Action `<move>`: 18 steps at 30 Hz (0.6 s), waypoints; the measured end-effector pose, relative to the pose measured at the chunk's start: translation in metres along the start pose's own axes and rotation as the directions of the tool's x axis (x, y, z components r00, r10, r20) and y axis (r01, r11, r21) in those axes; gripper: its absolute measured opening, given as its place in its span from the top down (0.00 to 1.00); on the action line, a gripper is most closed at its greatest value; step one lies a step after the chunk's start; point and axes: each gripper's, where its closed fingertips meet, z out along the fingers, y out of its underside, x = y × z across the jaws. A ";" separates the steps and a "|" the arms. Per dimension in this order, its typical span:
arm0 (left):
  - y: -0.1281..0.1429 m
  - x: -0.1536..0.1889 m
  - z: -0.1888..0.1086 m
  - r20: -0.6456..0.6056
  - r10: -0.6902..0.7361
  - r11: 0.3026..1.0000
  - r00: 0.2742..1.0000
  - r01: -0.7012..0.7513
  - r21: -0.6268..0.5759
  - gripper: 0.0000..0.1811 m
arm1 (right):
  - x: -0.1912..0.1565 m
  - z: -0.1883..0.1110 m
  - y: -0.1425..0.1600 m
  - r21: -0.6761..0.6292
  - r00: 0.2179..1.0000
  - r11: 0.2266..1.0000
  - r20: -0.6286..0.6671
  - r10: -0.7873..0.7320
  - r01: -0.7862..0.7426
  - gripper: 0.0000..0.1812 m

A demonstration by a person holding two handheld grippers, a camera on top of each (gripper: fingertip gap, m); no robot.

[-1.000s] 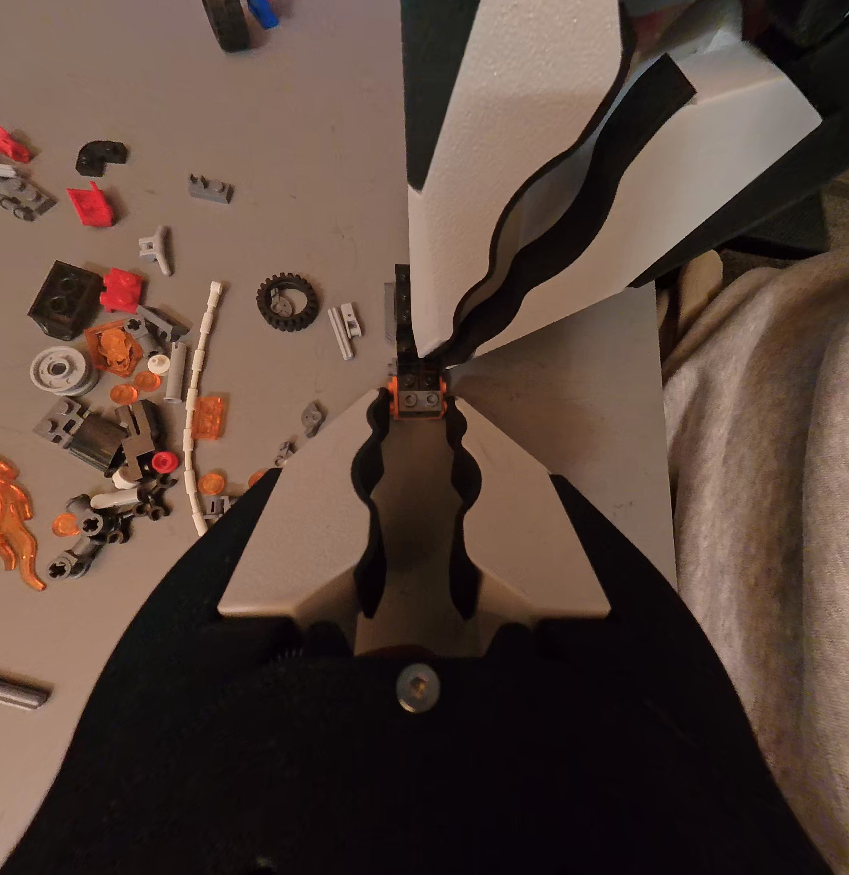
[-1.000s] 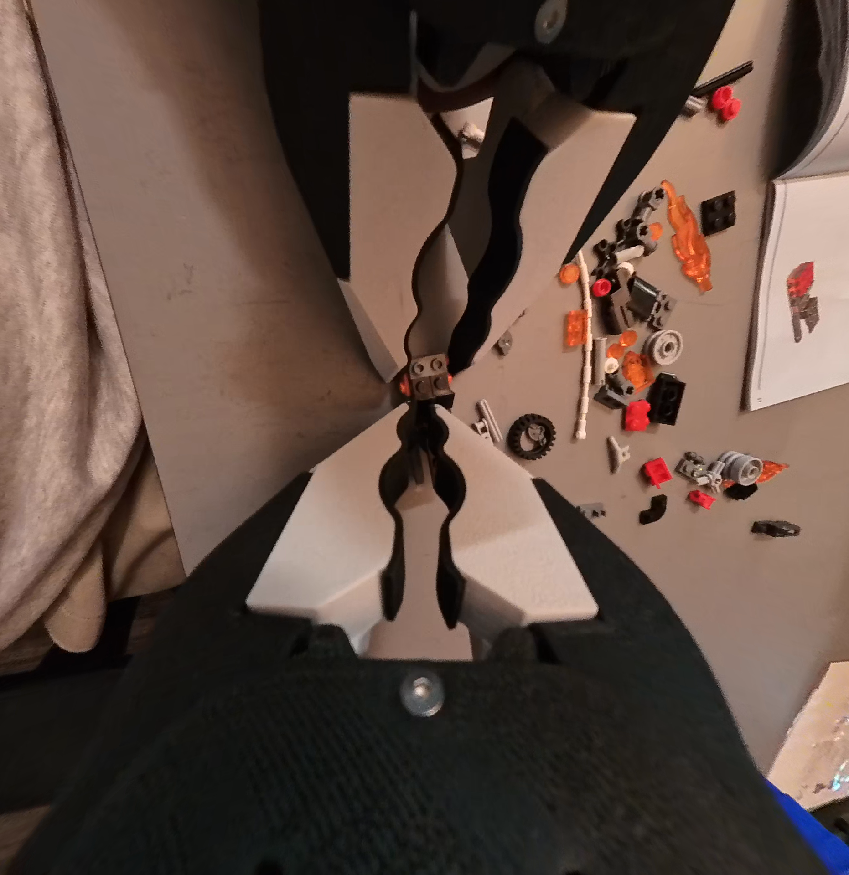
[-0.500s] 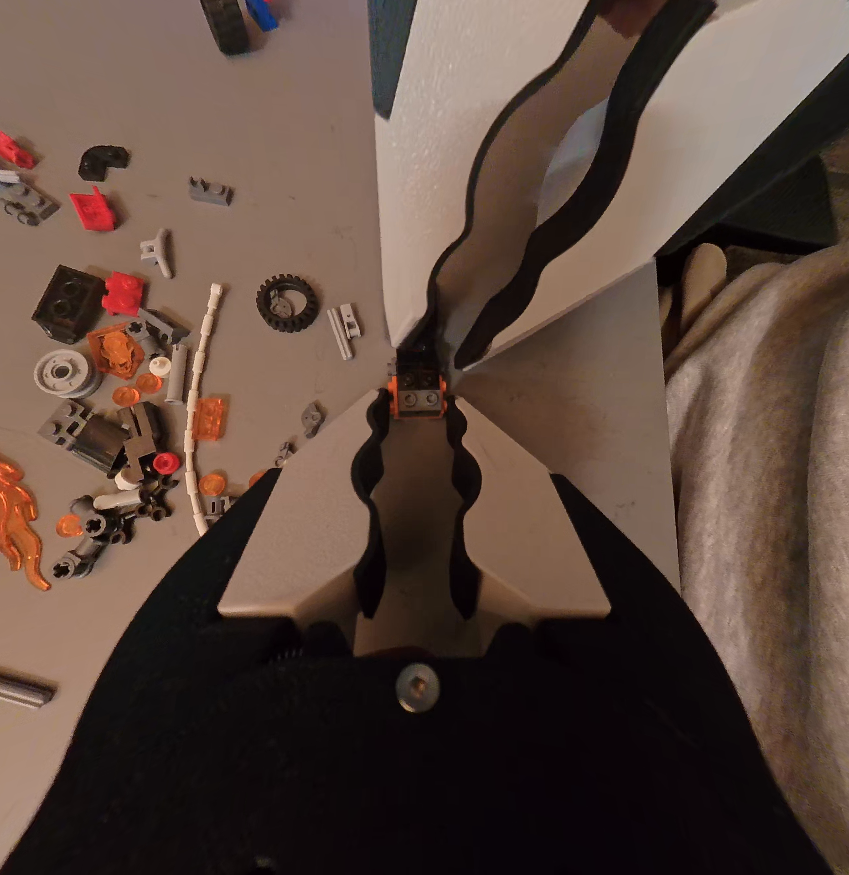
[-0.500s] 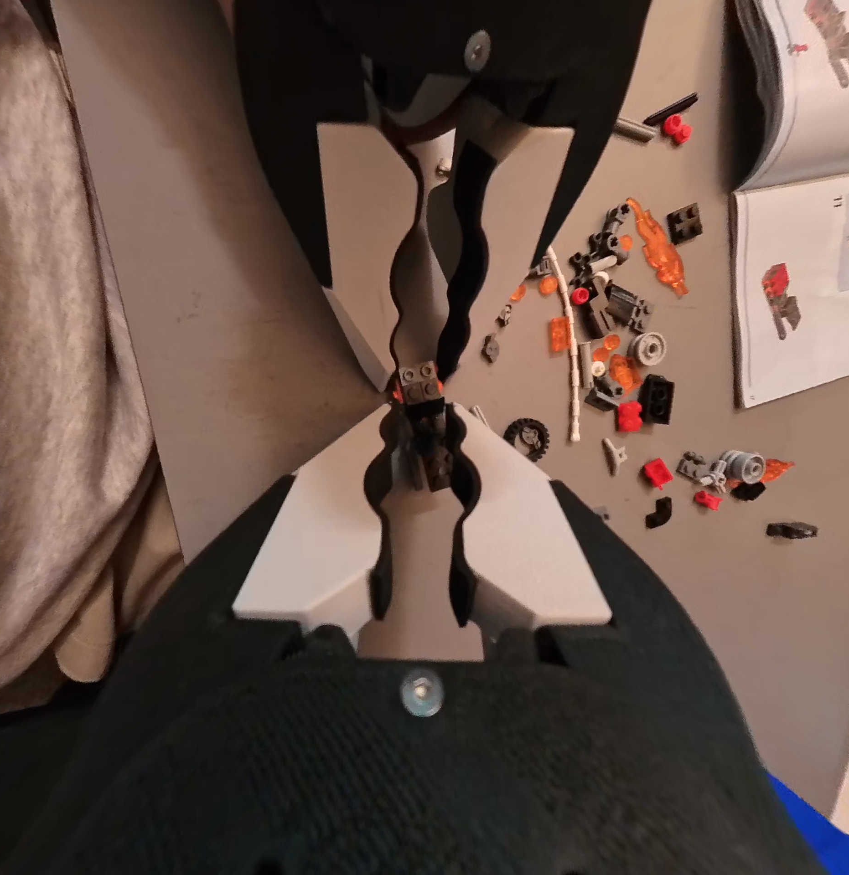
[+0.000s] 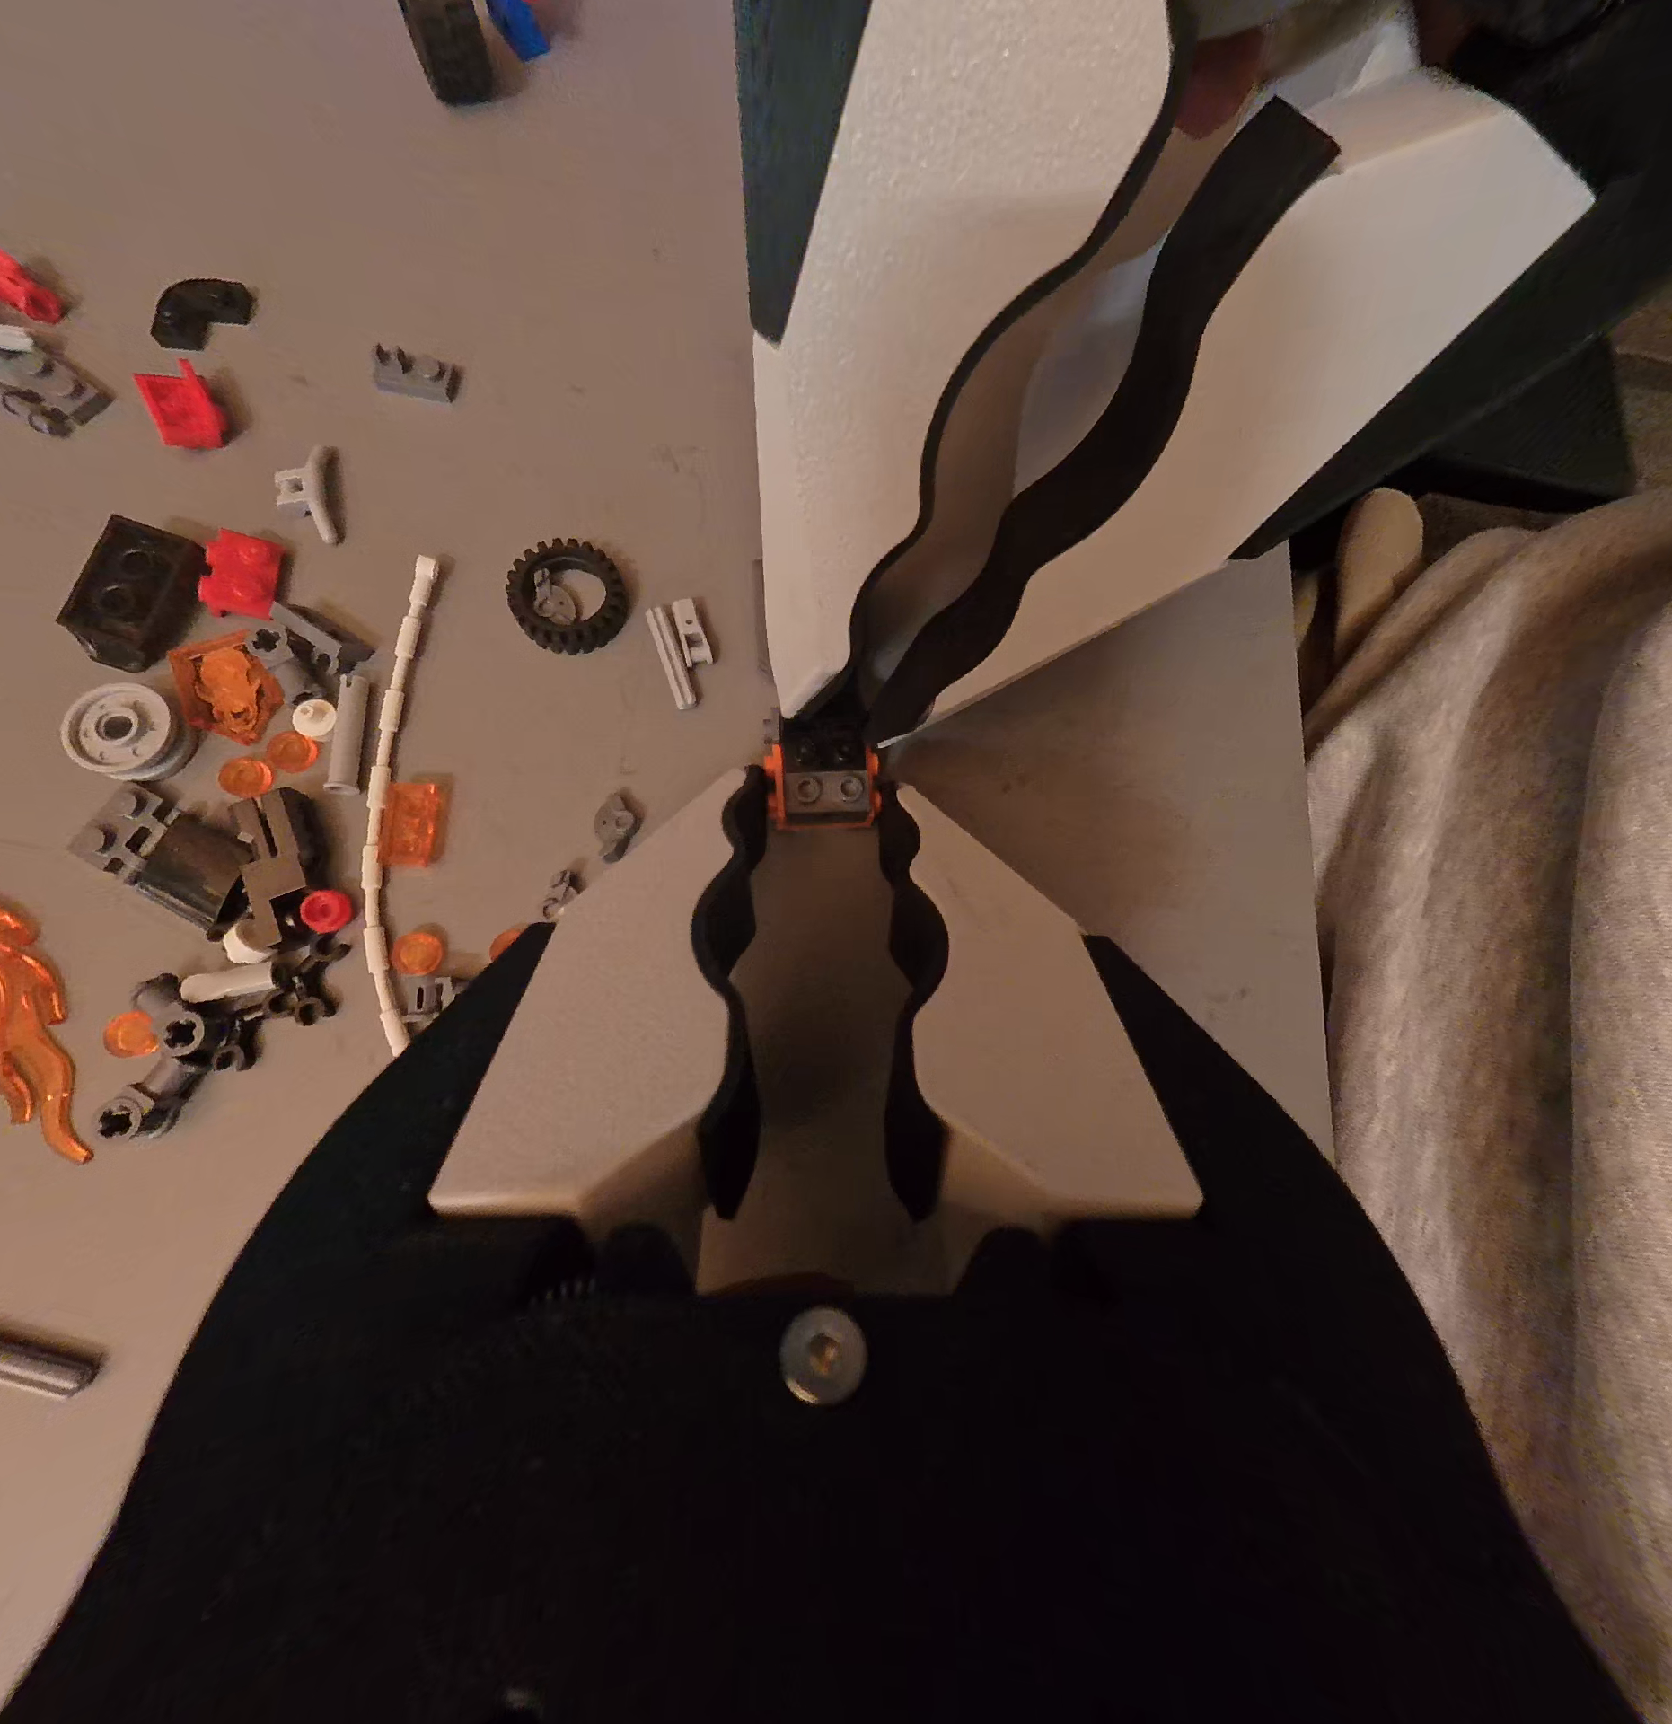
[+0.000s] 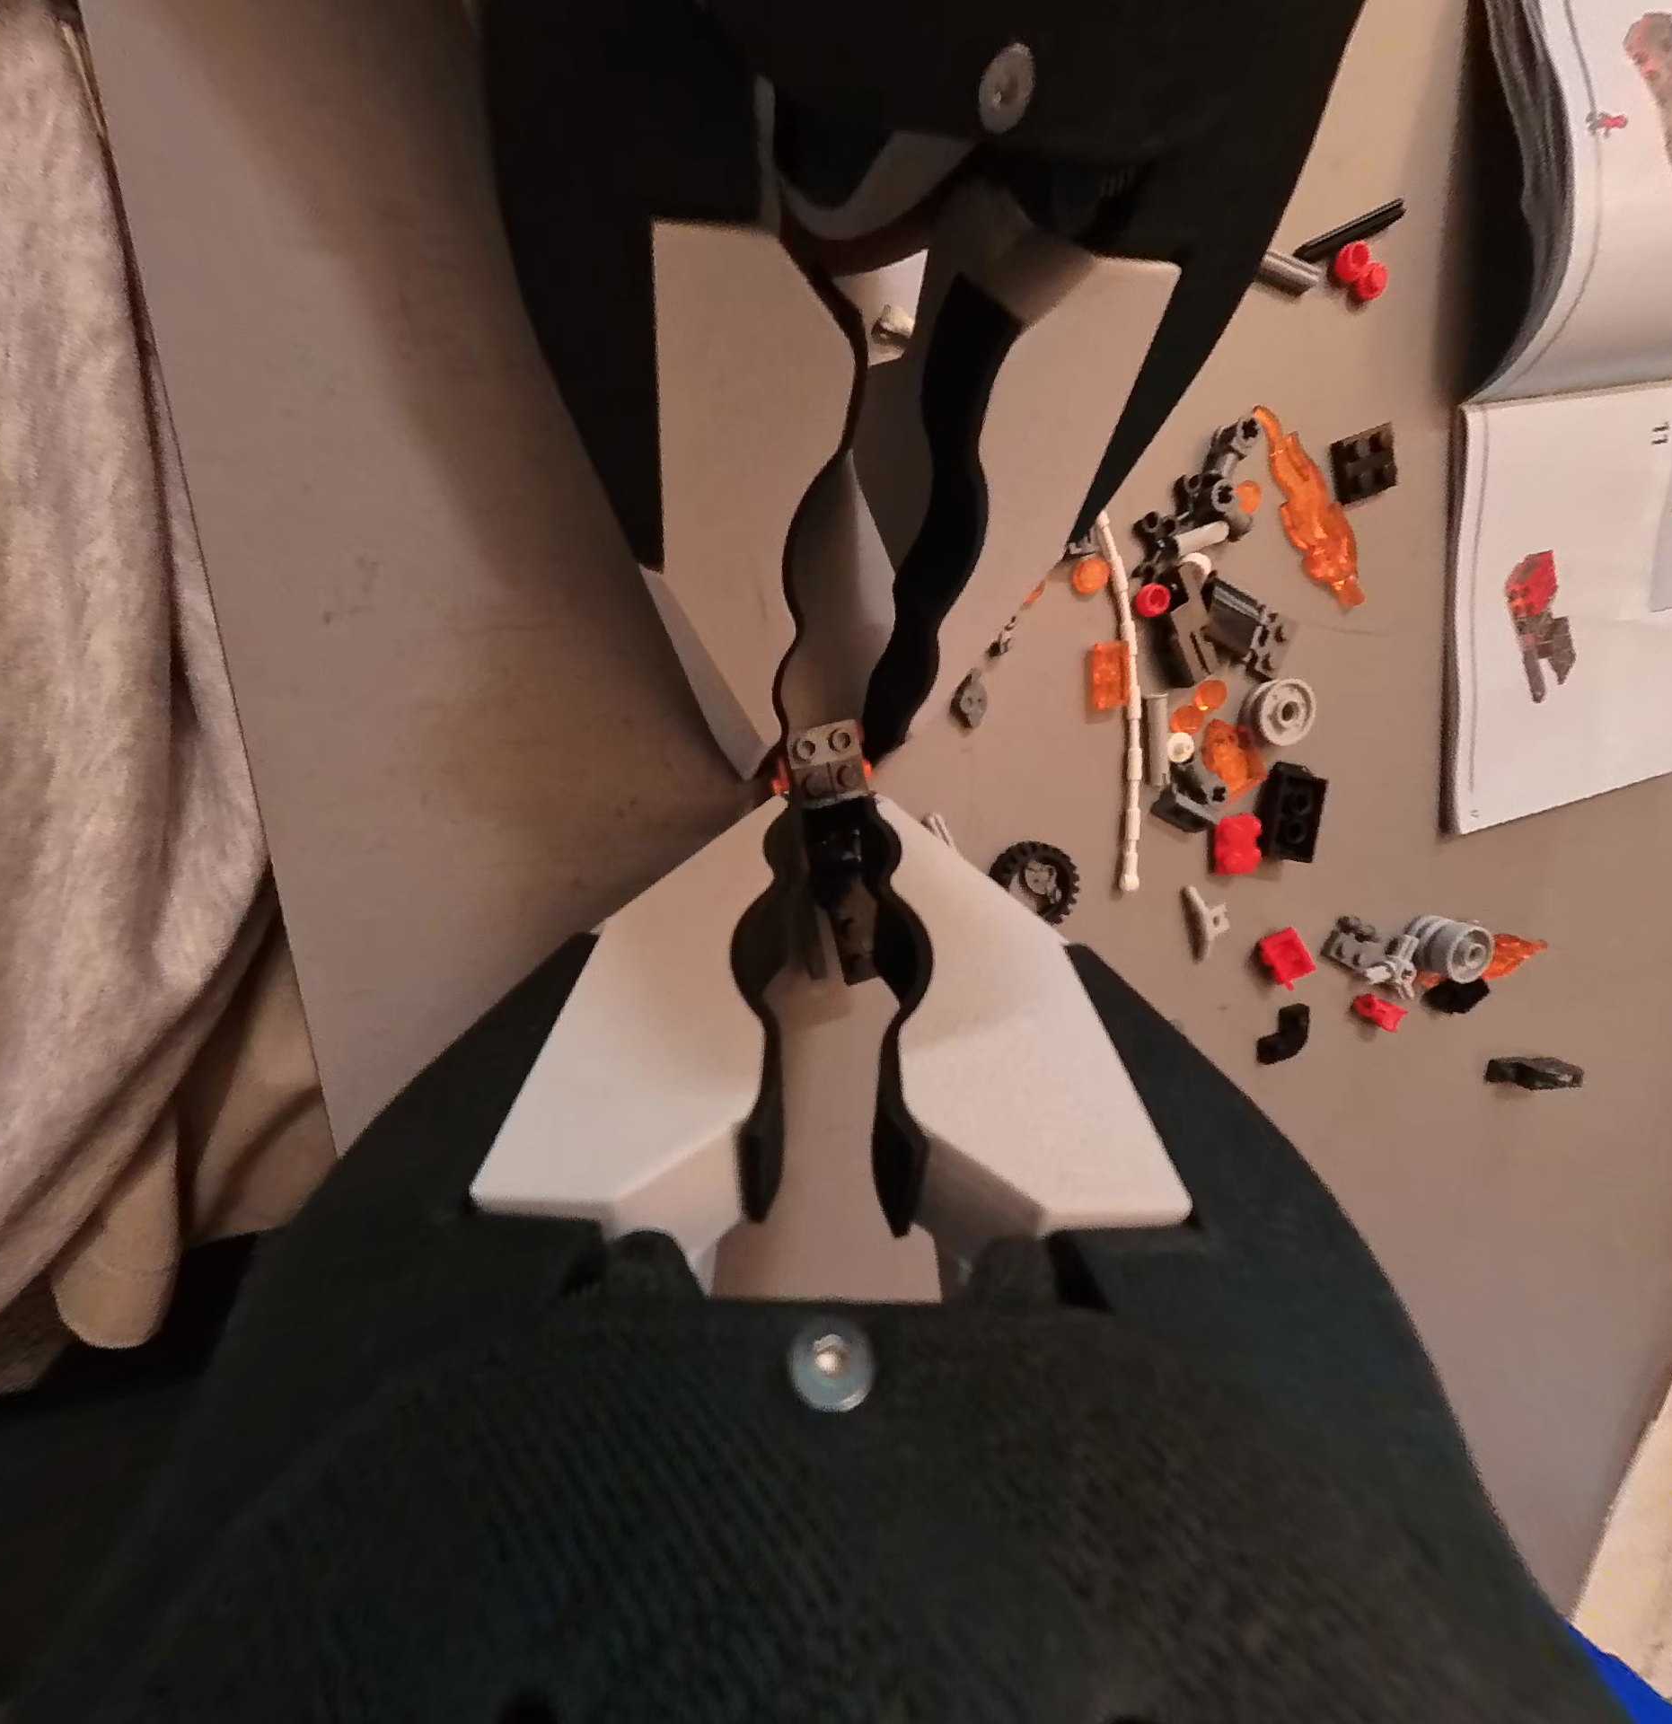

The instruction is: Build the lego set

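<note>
The two grippers meet tip to tip above the near edge of the plain grey table (image 5: 552,233), just in front of a person's lap in grey fabric (image 5: 1504,933). The left gripper (image 5: 825,793), white with wavy black pads, is clamped on a small lego assembly of orange and grey studded bricks (image 5: 823,791), pinching it by its orange sides. The right gripper (image 6: 828,821) is closed around a dark black and grey lego piece (image 6: 842,896), which runs back between its pads and butts against the grey studded face of the small assembly (image 6: 825,765). From the left wrist view the right gripper (image 5: 837,718) comes in from above with its tips touching the assembly's top. Off to the side on the table lie loose parts: a small black rubber tyre (image 5: 565,594), a white segmented rod (image 5: 394,793), a translucent orange flame piece (image 5: 16,1017), red bricks and grey pins. An open instruction booklet (image 6: 1560,606) lies beyond them
</note>
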 end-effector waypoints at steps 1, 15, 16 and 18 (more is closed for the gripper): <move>0.000 0.000 0.000 0.002 0.000 1.000 1.000 0.000 0.000 0.87 | 0.000 0.000 0.000 0.000 1.000 1.000 -0.002 -0.002 0.002 0.94; 0.000 -0.001 0.000 0.010 0.001 1.000 1.000 -0.001 0.000 0.87 | 0.000 0.000 0.000 -0.022 1.000 0.999 -0.008 -0.026 0.025 0.95; 0.000 -0.001 0.000 0.010 0.002 1.000 1.000 -0.002 0.000 0.87 | 0.000 0.000 0.000 -0.023 0.999 0.999 -0.008 -0.032 0.032 0.95; 0.000 -0.001 0.000 0.011 0.003 1.000 1.000 -0.003 0.000 0.87 | 0.000 0.000 0.000 -0.016 0.999 0.999 0.001 -0.035 0.035 0.95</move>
